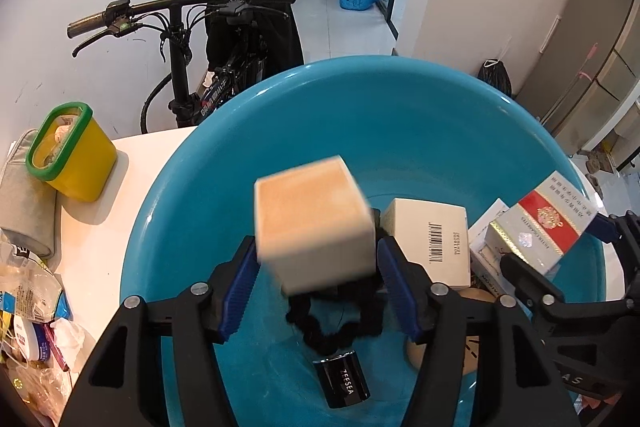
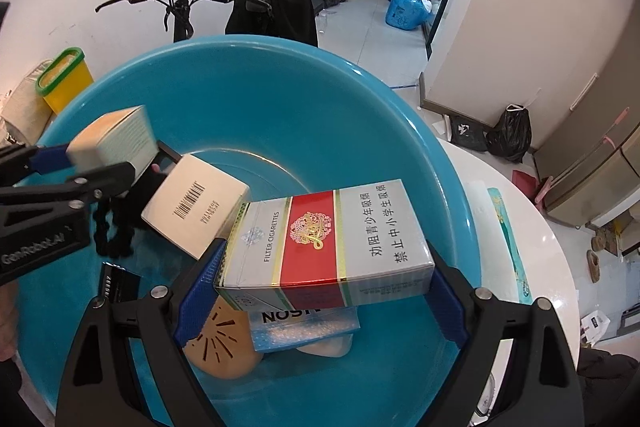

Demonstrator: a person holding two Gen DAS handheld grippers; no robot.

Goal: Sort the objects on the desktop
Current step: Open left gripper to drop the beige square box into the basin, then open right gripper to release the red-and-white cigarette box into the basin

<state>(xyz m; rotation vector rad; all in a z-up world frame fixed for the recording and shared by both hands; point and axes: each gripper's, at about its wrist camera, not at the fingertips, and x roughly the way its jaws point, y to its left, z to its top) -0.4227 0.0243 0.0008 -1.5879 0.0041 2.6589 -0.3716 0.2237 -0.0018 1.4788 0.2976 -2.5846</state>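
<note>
Left gripper (image 1: 318, 287) over the blue basin (image 1: 224, 163): jaws parted, a blurred beige cube-shaped box (image 1: 314, 223) between the blue pads, a gap showing at each pad, so no clamp. Below it in the basin: black scrunchie (image 1: 340, 323), black ZEESEA box (image 1: 344, 379), white barcoded box (image 1: 436, 243).

Right gripper (image 2: 324, 275) clamped on a red-and-silver cigarette pack (image 2: 332, 243), held crosswise above the basin's contents: a light-blue packet (image 2: 304, 331) and a tan round object (image 2: 224, 347). Yellow green-rimmed container (image 1: 74, 151) on the white surface (image 1: 132, 195), left of the basin.
</note>
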